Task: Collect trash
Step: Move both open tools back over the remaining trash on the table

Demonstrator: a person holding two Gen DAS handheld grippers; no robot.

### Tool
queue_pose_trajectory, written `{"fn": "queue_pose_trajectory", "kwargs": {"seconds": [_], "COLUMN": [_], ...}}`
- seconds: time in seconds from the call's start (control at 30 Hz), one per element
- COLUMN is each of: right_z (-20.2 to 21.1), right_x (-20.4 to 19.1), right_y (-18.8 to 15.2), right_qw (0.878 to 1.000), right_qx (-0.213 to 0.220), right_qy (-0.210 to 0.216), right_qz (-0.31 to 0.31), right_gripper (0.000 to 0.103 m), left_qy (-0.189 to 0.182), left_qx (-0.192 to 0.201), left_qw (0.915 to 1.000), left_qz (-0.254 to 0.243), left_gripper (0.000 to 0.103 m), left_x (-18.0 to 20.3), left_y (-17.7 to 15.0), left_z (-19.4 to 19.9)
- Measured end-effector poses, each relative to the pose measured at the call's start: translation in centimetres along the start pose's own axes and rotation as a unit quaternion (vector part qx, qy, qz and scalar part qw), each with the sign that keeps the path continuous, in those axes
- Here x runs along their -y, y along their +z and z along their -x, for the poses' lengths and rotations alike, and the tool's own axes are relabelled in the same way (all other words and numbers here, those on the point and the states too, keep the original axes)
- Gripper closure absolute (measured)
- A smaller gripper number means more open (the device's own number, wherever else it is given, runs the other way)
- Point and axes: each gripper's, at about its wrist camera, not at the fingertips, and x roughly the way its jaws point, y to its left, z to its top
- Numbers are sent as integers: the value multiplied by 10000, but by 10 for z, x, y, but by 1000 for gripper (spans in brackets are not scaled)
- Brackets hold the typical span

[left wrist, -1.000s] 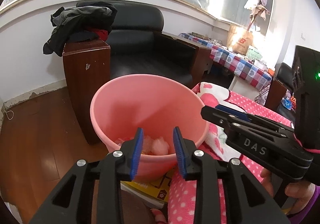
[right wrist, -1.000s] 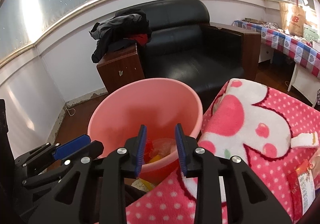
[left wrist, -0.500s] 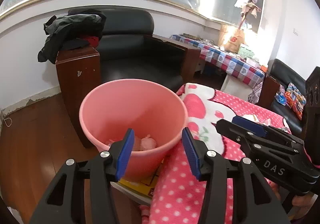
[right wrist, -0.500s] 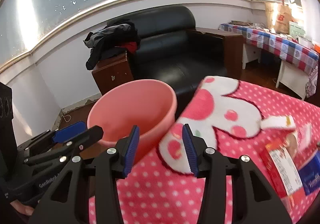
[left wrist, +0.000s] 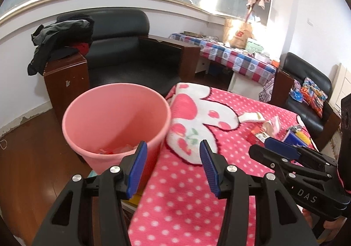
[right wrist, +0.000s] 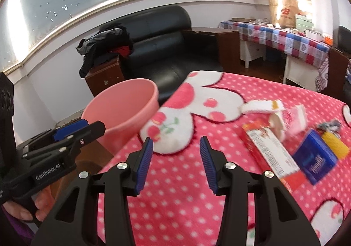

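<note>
my right gripper [right wrist: 175, 159] wide open over the pink polka-dot blanket [right wrist: 175, 202], pink bucket [right wrist: 122, 114] off to the left, my left gripper [right wrist: 72, 134] beside it, red box [right wrist: 272, 153], blue box [right wrist: 316, 160] and yellow thing [right wrist: 336, 147] piled on the right

We read "DAS" in pale letters on the side of the right gripper [left wrist: 283, 149], seen from the left wrist camera. On the side of the left gripper [right wrist: 72, 128], in the right wrist view, stands "GenRobot.AI". On the checked table beyond the pink blanket [right wrist: 252, 92] stands a brown paper bag [right wrist: 284, 12] bearing the slanted "NB" mark with a line of words under it, too small to read. The red box [right wrist: 272, 151] on the blanket carries printed lines, and the blue box [right wrist: 314, 159] just beside it has pale script, perhaps a brand name; motion blur leaves both unreadable.
</note>
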Motion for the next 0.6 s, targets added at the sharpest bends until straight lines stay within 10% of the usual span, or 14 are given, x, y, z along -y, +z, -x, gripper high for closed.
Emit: {"fn": "queue_pose_trajectory", "kwargs": {"seconds": [0.6], "right_z": [60], "right_x": [81], "right_y": [-20], "right_qw": [9947], "right_qx": [425], "right_qy": [-744], "right_qz": [-567], "right_gripper": [58], "left_qy": [-401], "left_qx": [-112], "left_qw": [9981], "left_qz": [-446], "left_gripper": [54], "left_x": [57], "left_y": [-4], "left_z": [-11]}}
